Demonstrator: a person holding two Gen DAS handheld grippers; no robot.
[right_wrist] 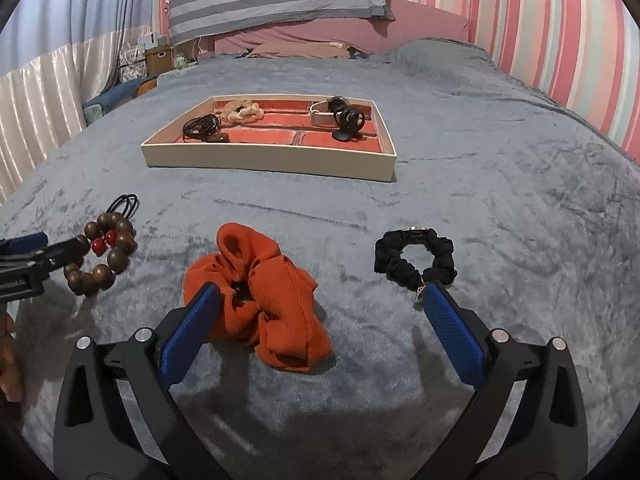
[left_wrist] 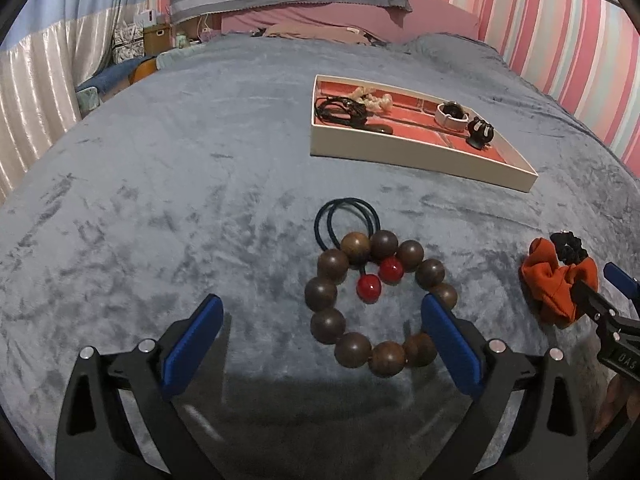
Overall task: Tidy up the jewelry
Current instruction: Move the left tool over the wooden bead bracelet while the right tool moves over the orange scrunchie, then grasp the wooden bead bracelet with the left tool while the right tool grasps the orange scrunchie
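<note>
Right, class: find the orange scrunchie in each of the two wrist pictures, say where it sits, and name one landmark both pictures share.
Left wrist view: the orange scrunchie lies at the far right edge, right of the wooden bead bracelet, partly behind the right tool.
Right wrist view: it sits low in the centre, between the open fingers of that tool.
Shared landmark: the white tray with the red lining, further back on the bed.

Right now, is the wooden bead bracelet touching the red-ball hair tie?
Touching. The left wrist view shows the wooden bead bracelet lying over the red-ball hair tie, its beads covering the elastic loops.
</note>
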